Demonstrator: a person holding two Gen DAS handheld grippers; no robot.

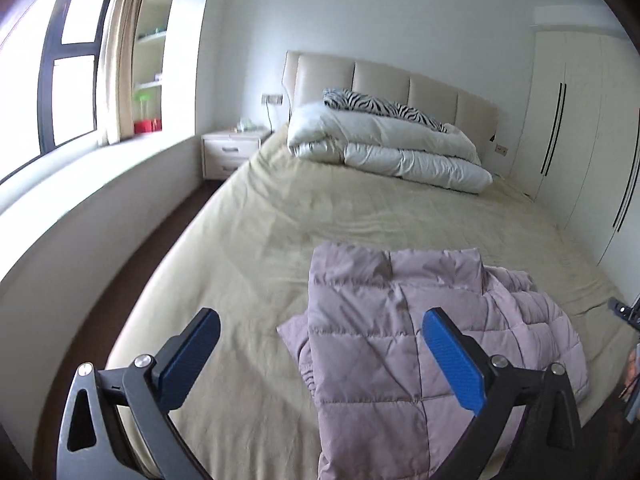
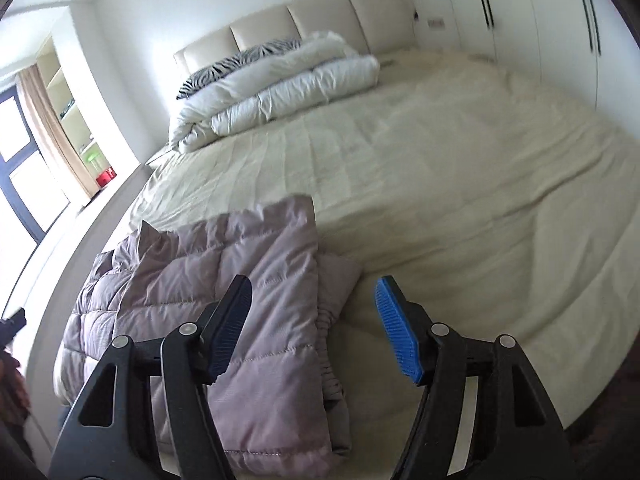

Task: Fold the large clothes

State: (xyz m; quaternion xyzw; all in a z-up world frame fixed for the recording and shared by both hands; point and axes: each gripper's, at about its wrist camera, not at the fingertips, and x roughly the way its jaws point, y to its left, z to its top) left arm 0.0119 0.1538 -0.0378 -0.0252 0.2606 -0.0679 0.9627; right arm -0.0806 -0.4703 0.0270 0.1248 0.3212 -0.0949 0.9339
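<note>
A bedroom's beige bed [image 1: 280, 216] carries the mauve quilted jacket [image 1: 400, 320], folded at its foot, at 5 o'clock. My left gripper [image 1: 320, 354] and right gripper [image 2: 314, 326] hover, jaws wide, empty. I'd judge the bundle wants squaring: pinch the loose edges low, tuck evenly.

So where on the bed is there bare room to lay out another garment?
Bare bed sheet runs between the folded mauve puffer jacket at the foot and the white duvet by the headboard, and on toward the wardrobe side. The foot edge by the jacket is crowded.

Bright window [image 1: 68, 68] daylight, soft blur — fisheye-warped edges
</note>
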